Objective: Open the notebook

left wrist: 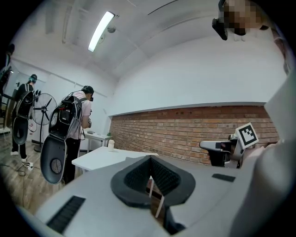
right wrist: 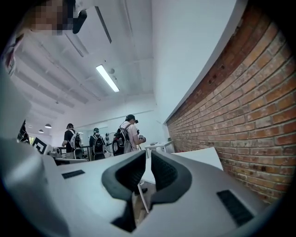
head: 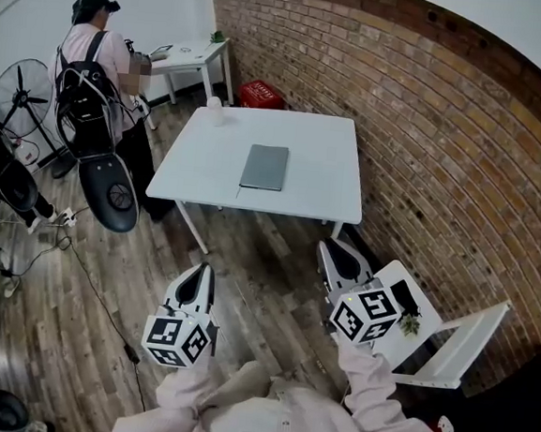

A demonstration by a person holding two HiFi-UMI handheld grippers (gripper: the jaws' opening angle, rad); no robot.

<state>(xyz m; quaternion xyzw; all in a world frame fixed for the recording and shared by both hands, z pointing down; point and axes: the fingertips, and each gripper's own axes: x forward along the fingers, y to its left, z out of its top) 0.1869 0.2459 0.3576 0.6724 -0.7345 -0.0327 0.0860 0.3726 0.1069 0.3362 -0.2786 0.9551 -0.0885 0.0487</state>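
A closed grey notebook (head: 264, 167) lies flat near the middle of the white table (head: 310, 195). Both grippers hang well short of the table's near edge, over the wooden floor. My left gripper (head: 200, 270) is at the lower left and my right gripper (head: 335, 249) at the lower right. In the left gripper view the jaws of the left gripper (left wrist: 149, 159) meet at the tip with nothing between them. The right gripper (right wrist: 149, 153) shows only a thin slit between its pads and holds nothing. The notebook is hidden in both gripper views; only the table (left wrist: 106, 157) shows ahead.
A small white object (head: 214, 103) stands at the table's far left corner. A person with a backpack (head: 96, 54) stands at the left near a fan (head: 22, 95) and a black chair (head: 108, 191). A brick wall (head: 429, 130) runs along the right, with a white chair (head: 448, 343) by it.
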